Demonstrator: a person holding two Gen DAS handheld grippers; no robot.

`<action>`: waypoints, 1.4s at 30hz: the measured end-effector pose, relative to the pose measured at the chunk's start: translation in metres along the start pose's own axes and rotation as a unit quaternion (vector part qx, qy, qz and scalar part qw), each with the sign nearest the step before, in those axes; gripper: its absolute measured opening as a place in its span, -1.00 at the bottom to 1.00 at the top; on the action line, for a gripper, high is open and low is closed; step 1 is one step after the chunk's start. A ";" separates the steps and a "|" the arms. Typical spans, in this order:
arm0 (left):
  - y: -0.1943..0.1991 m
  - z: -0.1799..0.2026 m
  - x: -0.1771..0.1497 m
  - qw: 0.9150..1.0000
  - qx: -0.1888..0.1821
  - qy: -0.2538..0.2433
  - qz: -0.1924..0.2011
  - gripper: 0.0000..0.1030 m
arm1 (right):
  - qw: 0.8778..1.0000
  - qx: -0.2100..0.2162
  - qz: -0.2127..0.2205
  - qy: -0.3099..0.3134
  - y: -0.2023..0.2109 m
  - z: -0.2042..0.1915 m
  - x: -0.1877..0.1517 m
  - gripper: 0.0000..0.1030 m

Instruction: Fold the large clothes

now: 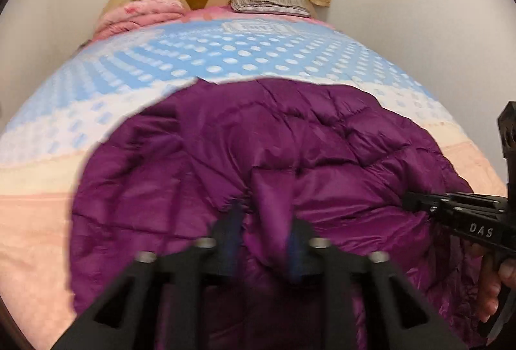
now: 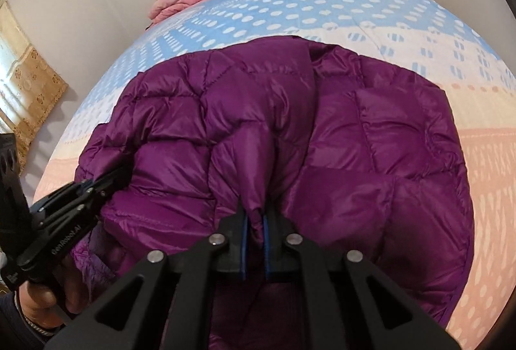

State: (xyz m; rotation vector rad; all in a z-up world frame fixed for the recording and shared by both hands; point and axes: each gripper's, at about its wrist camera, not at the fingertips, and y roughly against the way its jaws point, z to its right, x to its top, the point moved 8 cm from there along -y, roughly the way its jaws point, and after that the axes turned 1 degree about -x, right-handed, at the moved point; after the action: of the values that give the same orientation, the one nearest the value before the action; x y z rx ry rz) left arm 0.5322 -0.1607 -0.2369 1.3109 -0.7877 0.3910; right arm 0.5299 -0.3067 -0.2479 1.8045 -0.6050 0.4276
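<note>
Blue-padded right gripper [image 2: 255, 229] pinches a glossy fold of the quilted purple down jacket [image 2: 354, 131]; left gripper [image 1: 264, 240] stands part-open astride another puffy ridge; jacket sprawls on the dotted bedspread [image 1: 225, 56].

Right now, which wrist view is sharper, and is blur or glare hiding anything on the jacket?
Left wrist view: motion-blurred, with the tool and the bedspread dots smeared. Right wrist view: sharp, and its tool clearly pinches a fold of the purple jacket. Both: fisheye bends the bed edges; a soft sheen on the jacket, hiding nothing.
</note>
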 end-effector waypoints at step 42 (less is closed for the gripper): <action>-0.115 -0.049 0.036 0.984 0.144 0.095 -0.038 0.87 | 0.984 -0.154 0.078 -0.036 -0.071 0.007 0.069 -0.21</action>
State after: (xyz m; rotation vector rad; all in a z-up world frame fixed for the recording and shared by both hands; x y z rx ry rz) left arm 0.6474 -0.1480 -0.2950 1.5411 -0.5315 0.5765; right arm 0.6276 -0.3092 -0.2652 1.4887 -0.8201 0.3523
